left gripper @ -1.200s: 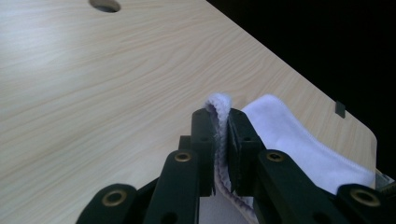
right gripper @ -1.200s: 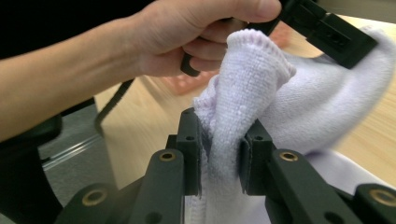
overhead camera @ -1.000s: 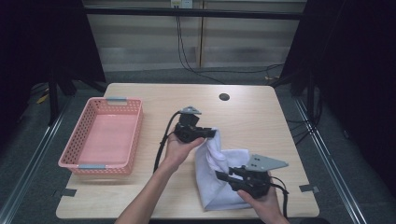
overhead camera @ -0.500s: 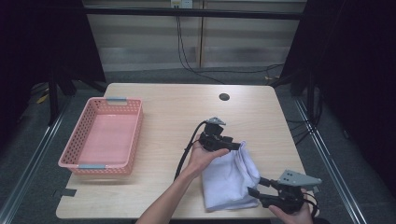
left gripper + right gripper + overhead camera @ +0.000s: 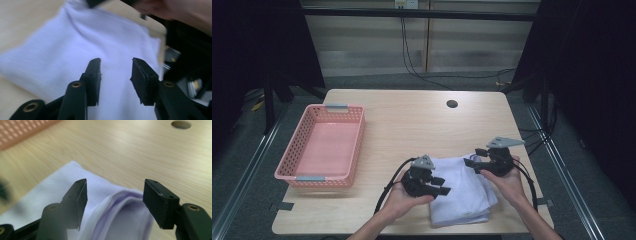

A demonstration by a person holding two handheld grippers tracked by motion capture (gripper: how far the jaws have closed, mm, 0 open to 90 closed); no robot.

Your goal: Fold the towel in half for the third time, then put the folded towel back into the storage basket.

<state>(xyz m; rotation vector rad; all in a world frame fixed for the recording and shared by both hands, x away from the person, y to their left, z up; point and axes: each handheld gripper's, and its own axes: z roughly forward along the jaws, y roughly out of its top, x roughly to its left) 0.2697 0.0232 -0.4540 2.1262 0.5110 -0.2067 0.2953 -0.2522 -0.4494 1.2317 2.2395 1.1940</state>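
Over the folded white cloth (image 5: 462, 192), left gripper (image 5: 116, 71) stands partly open, gripping nothing. Right gripper (image 5: 115, 195) gapes wide above the cloth's folded edge, empty.

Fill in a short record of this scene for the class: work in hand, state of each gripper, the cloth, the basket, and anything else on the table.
work in hand: folding a pale lilac cloth near the table's front edge
left gripper: open, over the cloth's left part
right gripper: open, at the cloth's far right corner, jaws either side of a folded edge
cloth: folded in layers, lying flat
basket: pink, empty, at the left of the table
table: light wood, with a round hole near its far edge
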